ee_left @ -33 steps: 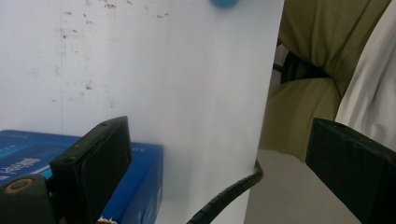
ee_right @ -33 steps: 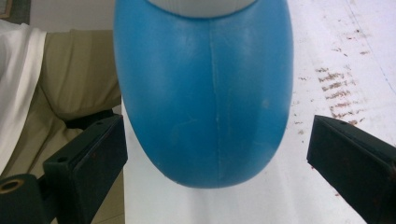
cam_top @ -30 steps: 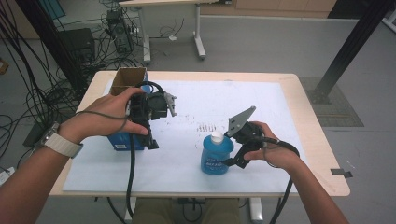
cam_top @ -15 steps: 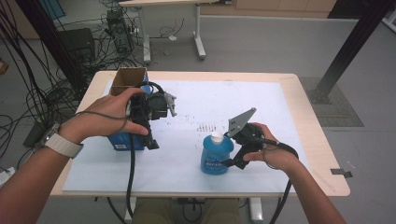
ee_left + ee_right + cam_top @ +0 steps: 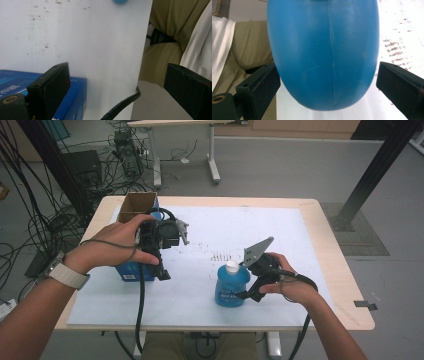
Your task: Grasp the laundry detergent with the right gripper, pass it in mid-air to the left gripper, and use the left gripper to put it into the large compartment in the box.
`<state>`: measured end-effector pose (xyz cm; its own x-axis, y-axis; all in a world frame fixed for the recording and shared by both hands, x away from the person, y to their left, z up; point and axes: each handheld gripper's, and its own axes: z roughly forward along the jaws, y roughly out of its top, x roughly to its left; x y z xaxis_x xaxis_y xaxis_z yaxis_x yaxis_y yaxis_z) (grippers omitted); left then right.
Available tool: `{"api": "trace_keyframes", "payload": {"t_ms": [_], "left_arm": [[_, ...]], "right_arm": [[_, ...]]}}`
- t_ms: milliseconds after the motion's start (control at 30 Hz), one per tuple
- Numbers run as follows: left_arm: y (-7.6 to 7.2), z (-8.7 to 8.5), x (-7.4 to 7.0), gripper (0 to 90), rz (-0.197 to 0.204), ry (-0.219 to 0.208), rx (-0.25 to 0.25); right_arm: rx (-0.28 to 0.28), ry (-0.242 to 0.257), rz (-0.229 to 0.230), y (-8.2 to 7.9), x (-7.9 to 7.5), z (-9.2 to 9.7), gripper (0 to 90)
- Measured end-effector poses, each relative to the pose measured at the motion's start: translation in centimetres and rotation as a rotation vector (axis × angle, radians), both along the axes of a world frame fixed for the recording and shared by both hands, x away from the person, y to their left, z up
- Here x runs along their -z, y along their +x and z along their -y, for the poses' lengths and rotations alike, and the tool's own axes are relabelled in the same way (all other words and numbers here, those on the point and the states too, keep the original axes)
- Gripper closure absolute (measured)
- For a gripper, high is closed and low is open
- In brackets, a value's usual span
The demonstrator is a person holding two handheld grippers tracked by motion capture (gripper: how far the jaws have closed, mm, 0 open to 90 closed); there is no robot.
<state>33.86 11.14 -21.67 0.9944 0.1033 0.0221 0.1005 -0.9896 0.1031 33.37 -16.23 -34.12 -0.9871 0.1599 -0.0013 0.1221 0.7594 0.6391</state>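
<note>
Two grippers were in play: the right gripper (image 5: pixel 328 82) stood spread wide around the blue bottle (image 5: pixel 231 284), which sat upright on the white sheet (image 5: pixel 280 230), and the left gripper (image 5: pixel 120 85), jaws also wide, hovered by the blue box (image 5: pixel 129 270).

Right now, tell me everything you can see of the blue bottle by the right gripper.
The blue bottle looks like smooth plastic, rounded and squat, with a white cap and a printed label too blurred to read. It stands upright on the white sheet near the table's front edge. A faint moulded seam runs down its side in the right gripper view. The right gripper has its jaws open on either side of the body; whether they touch it I cannot tell.
</note>
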Motion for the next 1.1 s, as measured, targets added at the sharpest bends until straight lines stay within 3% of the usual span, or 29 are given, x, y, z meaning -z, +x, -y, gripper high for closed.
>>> {"api": "trace_keyframes", "payload": {"t_ms": [1100], "left_arm": [[0.12,-0.17,0.13,7.5,-0.001,-0.007,-0.006]], "right_arm": [[0.005,0.024,-0.005,0.03,0.49,-0.02,5.2]]}}
